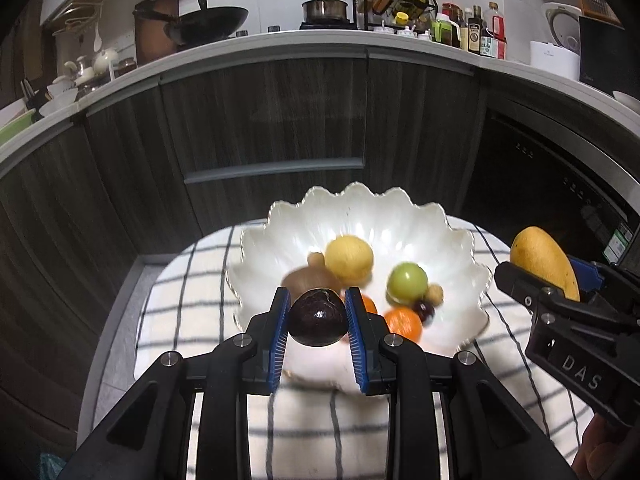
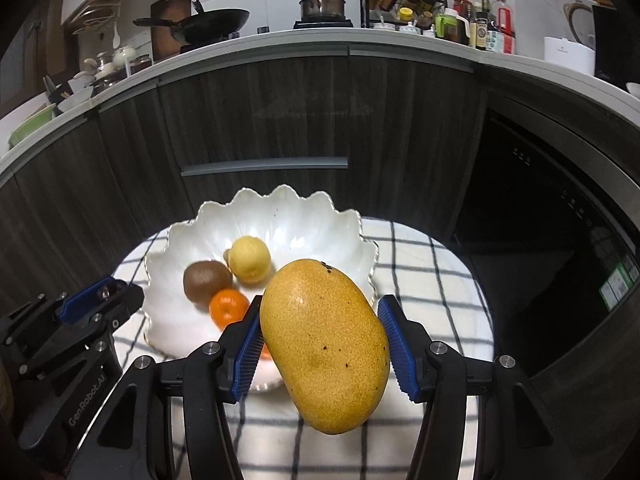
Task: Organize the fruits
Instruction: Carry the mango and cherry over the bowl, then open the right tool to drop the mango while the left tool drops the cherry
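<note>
My left gripper (image 1: 318, 316) is shut on a dark purple round fruit (image 1: 318, 317), held above the near rim of a white scalloped bowl (image 1: 280, 232). In the bowl lie a yellow lemon (image 1: 349, 258), a brown kiwi (image 1: 304, 280), a green fruit (image 1: 407, 283), an orange (image 1: 404, 322) and small dark grapes (image 1: 425, 309). My right gripper (image 2: 320, 340) is shut on a large yellow mango (image 2: 325, 344), held just right of the bowl (image 2: 192, 232). In the right wrist view the kiwi (image 2: 206, 282), lemon (image 2: 249, 258) and an orange (image 2: 228, 307) show; the left gripper (image 2: 100, 300) is at the left edge.
The bowl rests on a round table with a white cloth with dark checks (image 1: 192, 300). Behind it run dark wood cabinets (image 1: 260, 120) under a counter with a wok (image 1: 212, 20), a pot (image 1: 324, 10) and bottles. A dark oven front (image 1: 540, 184) is at right.
</note>
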A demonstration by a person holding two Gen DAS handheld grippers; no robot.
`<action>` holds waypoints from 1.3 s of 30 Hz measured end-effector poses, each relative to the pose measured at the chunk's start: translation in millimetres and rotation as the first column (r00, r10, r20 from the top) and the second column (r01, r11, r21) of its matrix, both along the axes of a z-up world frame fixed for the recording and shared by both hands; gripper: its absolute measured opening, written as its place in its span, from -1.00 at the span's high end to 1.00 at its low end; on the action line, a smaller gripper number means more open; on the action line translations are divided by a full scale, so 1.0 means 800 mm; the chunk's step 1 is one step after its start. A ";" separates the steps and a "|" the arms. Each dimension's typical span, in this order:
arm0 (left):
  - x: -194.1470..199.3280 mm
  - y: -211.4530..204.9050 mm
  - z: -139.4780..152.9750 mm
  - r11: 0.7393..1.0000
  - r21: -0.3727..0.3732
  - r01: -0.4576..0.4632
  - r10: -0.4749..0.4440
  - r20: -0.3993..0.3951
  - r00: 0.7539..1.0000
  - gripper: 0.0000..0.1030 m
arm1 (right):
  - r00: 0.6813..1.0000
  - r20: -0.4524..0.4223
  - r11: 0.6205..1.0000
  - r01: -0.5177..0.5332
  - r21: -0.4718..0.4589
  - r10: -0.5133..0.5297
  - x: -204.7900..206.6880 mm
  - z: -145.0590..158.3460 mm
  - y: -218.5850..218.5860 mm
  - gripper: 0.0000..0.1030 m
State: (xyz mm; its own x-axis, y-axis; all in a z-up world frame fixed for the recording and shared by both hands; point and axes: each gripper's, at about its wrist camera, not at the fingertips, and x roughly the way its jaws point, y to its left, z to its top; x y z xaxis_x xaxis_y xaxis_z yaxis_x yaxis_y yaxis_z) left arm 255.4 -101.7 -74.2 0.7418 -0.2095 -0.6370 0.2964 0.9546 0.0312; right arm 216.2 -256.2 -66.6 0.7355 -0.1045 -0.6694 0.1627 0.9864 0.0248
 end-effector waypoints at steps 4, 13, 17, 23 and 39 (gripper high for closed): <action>0.022 0.001 -0.003 1.000 0.011 -0.001 0.001 0.006 1.000 0.46 | 1.000 -0.010 1.000 -0.010 -0.013 0.010 0.022 -0.008 0.003 -0.10; 0.057 0.001 -0.036 1.000 0.024 -0.005 0.006 -0.045 0.999 0.46 | 0.997 -0.075 1.000 -0.014 -0.014 0.013 0.060 -0.043 0.003 -0.10; 0.065 0.000 -0.051 0.999 0.032 -0.004 0.006 -0.066 0.998 0.46 | 0.994 -0.108 1.000 -0.013 -0.004 0.013 0.071 -0.062 0.001 -0.10; 0.080 -0.004 -0.069 0.999 0.038 0.004 0.000 -0.104 0.995 0.46 | 0.990 -0.142 1.000 -0.019 0.007 0.019 0.083 -0.079 -0.001 -0.10; 0.069 0.007 -0.049 0.995 0.059 -0.081 0.085 -0.073 0.994 -0.67 | 0.995 -0.089 0.998 0.030 -0.051 -0.035 0.072 -0.043 0.000 -0.67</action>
State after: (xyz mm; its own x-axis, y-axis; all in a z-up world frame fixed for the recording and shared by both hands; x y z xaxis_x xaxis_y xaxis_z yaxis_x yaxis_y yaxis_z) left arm 310.8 -96.2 -113.6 0.7045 -0.1120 -0.7008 0.2201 0.9733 0.0657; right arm 273.6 -256.3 -101.3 0.6685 -0.1621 -0.7258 0.1941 0.9802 -0.0402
